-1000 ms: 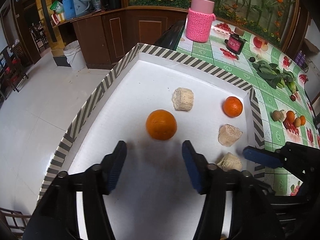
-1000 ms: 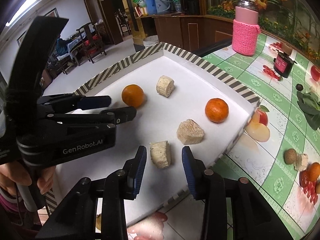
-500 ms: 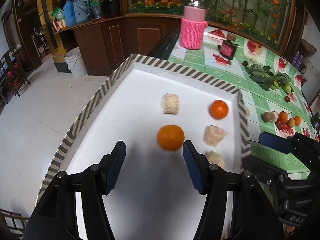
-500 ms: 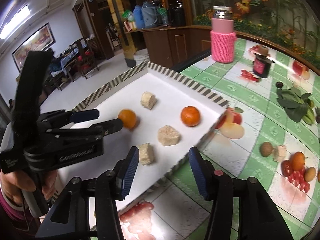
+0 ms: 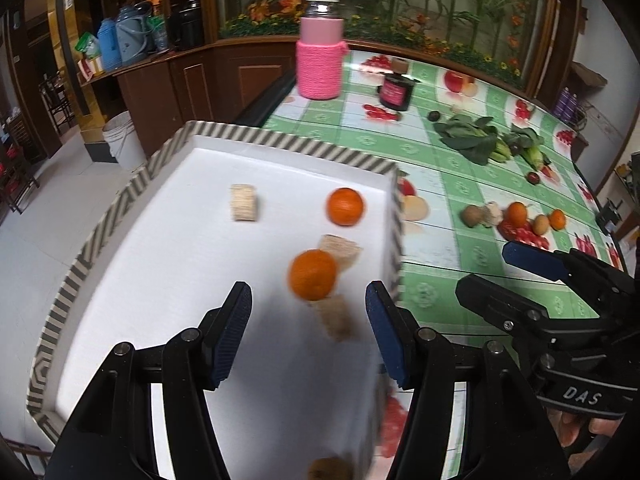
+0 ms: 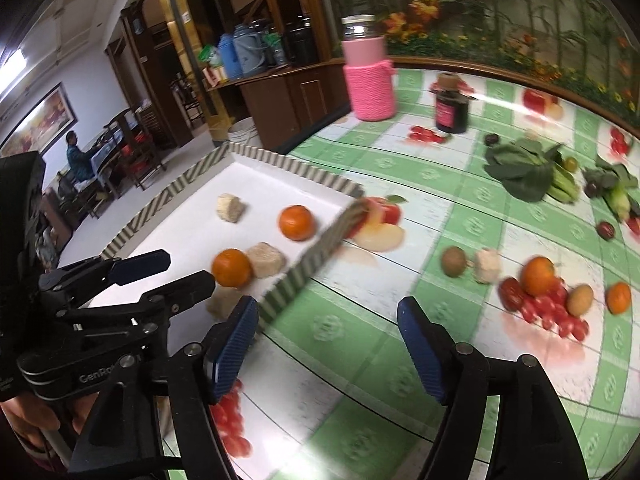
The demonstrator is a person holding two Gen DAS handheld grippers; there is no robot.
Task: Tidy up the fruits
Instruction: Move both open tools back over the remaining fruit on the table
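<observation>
A white tray [image 5: 280, 142] with a striped rim holds two oranges [image 5: 313, 275] [image 5: 345, 206] and three beige chunks [image 5: 244, 208]. My left gripper [image 5: 308, 332] hovers open over the tray's near part, the nearer orange just beyond its tips and nothing between its jaws. My right gripper [image 6: 328, 344] hangs over the green checked tablecloth to the right of the tray rim [image 6: 308, 272], its jaws opening and empty. Loose on the cloth ahead lie a kiwi [image 6: 454, 261], a beige chunk [image 6: 487, 266], an orange [image 6: 538, 276], a brown fruit [image 6: 580, 299] and a small orange [image 6: 618, 298].
A pink knitted jar [image 6: 370, 80] and a dark jar [image 6: 452, 110] stand at the table's far side. Leafy greens [image 6: 528, 168] lie at the far right. The table's left edge drops to the floor; a person [image 6: 76, 152] sits far off.
Both grippers have drawn back and swung right, so the tray sits further left in each view. The right jaws have spread wider and left the beige chunk for the tablecloth.
</observation>
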